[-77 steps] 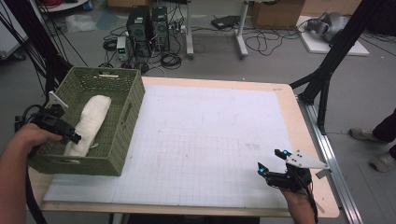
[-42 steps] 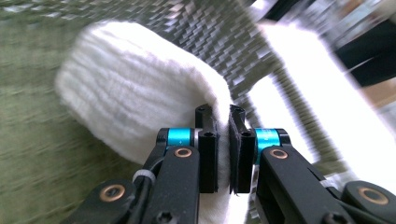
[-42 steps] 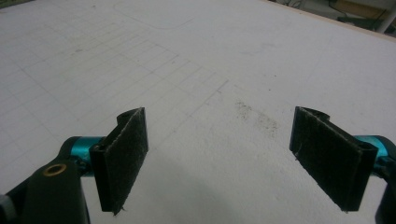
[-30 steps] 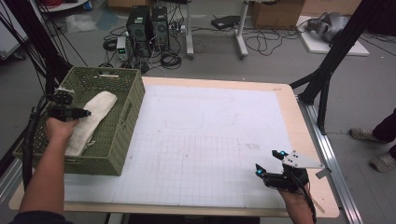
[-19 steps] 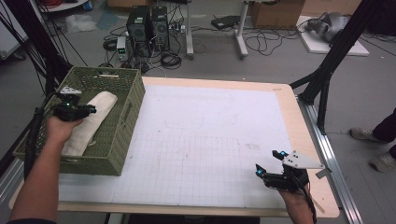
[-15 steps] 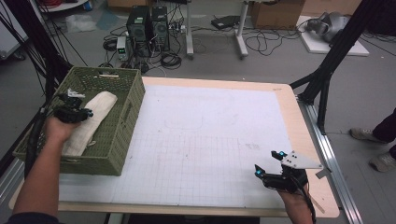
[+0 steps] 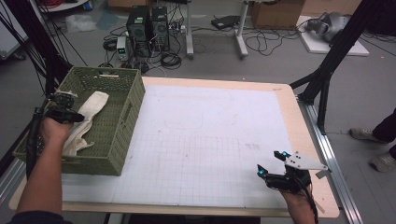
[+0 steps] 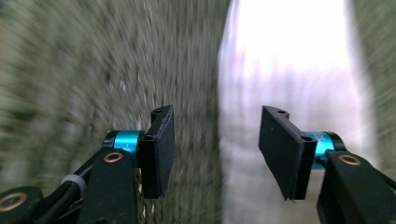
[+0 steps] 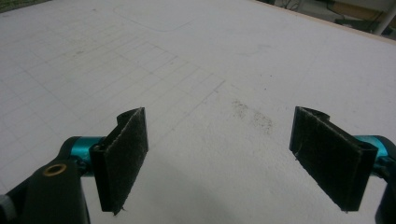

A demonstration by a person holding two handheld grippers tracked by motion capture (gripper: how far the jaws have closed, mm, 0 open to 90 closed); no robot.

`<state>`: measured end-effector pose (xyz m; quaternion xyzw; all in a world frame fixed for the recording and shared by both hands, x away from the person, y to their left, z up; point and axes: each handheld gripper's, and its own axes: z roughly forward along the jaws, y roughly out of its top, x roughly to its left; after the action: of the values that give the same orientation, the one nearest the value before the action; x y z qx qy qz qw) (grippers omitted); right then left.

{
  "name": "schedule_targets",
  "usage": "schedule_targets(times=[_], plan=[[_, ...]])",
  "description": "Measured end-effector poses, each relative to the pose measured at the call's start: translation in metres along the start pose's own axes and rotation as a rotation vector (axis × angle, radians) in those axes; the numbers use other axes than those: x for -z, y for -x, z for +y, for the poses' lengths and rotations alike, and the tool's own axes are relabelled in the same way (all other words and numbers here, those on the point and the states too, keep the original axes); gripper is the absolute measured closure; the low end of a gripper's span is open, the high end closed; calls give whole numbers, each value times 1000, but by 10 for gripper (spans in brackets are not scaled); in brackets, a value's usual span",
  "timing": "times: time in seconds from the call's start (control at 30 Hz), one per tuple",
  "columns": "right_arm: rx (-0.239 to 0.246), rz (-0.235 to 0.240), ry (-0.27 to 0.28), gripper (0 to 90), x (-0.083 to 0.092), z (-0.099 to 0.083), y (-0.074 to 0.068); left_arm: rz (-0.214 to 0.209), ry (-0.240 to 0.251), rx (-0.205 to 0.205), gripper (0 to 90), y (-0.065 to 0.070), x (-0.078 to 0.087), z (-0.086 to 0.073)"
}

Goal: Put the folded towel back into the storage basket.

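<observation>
So on the left I've got the left gripper (image 7: 70, 114) hanging over the green basket (image 7: 122, 135), right by the near-left part of the white towel (image 7: 86, 123) that's lying inside it; its jaws have just been opening again after a quick snap shut, and in the left gripper view they stand about half apart with nothing between the pads (image 8: 159, 149); the towel (image 8: 289, 70) is just a pale blur ahead and a bit to the right. Looks to me like a grab that didn't take, so I'm back at the reach step; next I'd say nudge toward the cloth, dip down onto a fold, then close. Over at the near-right corner of the table (image 7: 285, 98) the right gripper (image 7: 273, 164) hovers above the gridded mat (image 9: 187, 93), jaws wide and empty.
</observation>
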<state>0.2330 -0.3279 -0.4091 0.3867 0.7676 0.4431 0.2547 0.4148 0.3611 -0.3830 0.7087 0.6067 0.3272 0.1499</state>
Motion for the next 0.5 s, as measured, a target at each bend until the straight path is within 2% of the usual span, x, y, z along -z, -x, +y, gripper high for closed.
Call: schedule_targets(times=[0.07, 0.13, 0.17, 0.2, 0.23, 0.27, 0.3, 0.33, 0.4, 0.43, 0.47, 0.5], plan=[[-4, 4, -2, 182, -1, 1, -1, -37, 39, 25, 455, -1, 9, 1], [0, 3, 2, 182, -1, 1, -1, -92, 41, 27, 483, -2, 15, 0], [0, 5, 3, 182, -1, 2, -2, -118, 24, 26, 636, -2, 17, -1], [3, 3, 3, 182, -1, 2, -2, -180, -30, 4, 681, -1, 18, -4], [6, 3, 5, 182, -1, 3, -3, -189, -55, -23, 734, 2, 18, -5], [6, 3, 6, 182, -1, 3, -3, -189, -55, -23, 765, 2, 18, -5], [3, 4, 3, 182, -1, 3, -3, -193, -68, -45, 805, 4, 18, -7], [2, 5, 0, 182, -1, 3, -3, -191, -84, -59, 813, 7, 16, -9], [4, 4, 0, 182, -2, 3, -3, -216, -160, -107, 811, 13, 7, -15], [7, 3, 1, 182, -3, 3, -2, -203, -249, -172, 765, 19, -4, -22], [6, 4, 0, 182, -3, 3, -2, -203, -249, -172, 755, 19, -4, -22], [3, 5, 0, 182, -2, 3, -3, -177, -243, -167, 732, 19, -4, -20]])
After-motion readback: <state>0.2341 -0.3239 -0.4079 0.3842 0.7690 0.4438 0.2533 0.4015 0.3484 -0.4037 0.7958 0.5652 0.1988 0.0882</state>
